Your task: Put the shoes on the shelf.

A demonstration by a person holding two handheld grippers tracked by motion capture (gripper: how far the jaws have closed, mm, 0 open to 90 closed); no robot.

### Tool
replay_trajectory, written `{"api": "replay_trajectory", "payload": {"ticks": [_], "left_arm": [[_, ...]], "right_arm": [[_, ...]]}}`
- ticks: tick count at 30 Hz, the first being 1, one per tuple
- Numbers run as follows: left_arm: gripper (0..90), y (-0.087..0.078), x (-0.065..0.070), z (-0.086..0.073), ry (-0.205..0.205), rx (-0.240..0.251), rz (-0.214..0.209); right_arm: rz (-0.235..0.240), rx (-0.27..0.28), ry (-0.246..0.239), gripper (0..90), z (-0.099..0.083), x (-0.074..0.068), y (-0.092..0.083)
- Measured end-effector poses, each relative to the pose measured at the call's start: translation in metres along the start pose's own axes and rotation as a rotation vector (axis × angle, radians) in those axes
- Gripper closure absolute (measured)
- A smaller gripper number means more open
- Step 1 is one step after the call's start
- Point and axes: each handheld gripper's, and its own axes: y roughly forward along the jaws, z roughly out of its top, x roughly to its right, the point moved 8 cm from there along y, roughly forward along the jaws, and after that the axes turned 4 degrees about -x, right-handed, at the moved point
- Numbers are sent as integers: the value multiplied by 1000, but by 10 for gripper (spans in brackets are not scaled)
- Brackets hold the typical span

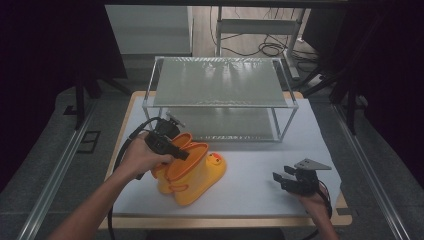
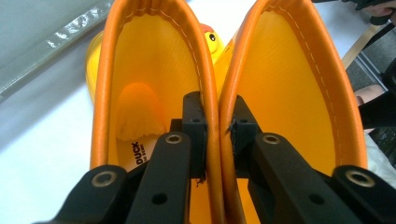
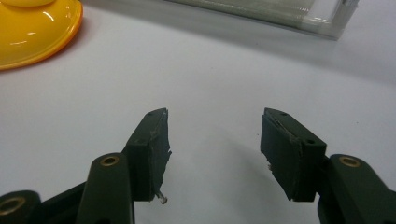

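1. My left gripper [image 2: 218, 133] is clenched on the pair of yellow rubber boots [image 1: 192, 172], one jaw inside each shaft, so the two inner walls are pinched together between the pads. In the left gripper view the orange-trimmed rims meet just above the jaws, and a duck face shows on the toe beyond.
2. The boots stand towards the front left of the white surface [image 1: 260, 192], tipped a little, toes pointing to the right front edge.
3. To do this step well, I judge that I should keep the squeeze firm and even, since soft rubber walls can slide past each other, and lift straight up so neither sole drags or twists out of the pinch.
4. The two-level shelf rack [image 1: 220, 97] sits at the back edge of the surface, in the middle, well apart from the boots; if they are to go there, the lower level looks low for them, so the top seems the safer aim.
5. My right gripper [image 3: 214, 154] rests near the front right corner, jaws spread apart and holding nothing, just above bare white surface.
6. The surface is a white sheet over a wooden table; grey floor, metal rails and loose cables lie around it, with dark curtains either side.
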Motion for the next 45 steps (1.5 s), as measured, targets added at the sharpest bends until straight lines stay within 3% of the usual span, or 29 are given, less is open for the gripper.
{"api": "replay_trajectory", "payload": {"ticks": [8, 17, 24, 45], "left_arm": [[813, -4, -6, 3, -31, 44, -26], [816, -10, -4, 16, -31, 57, -51], [817, -21, 8, 26, -12, 69, -92], [818, -71, 49, 68, 97, 103, -86]], "right_arm": [[-1, -1, -2, 415, 0, 0, 1], [-5, 2, 5, 415, 0, 3, -1], [-7, 6, 7, 415, 1, 4, -2], [-22, 5, 28, 417, 0, 11, -3]]}}
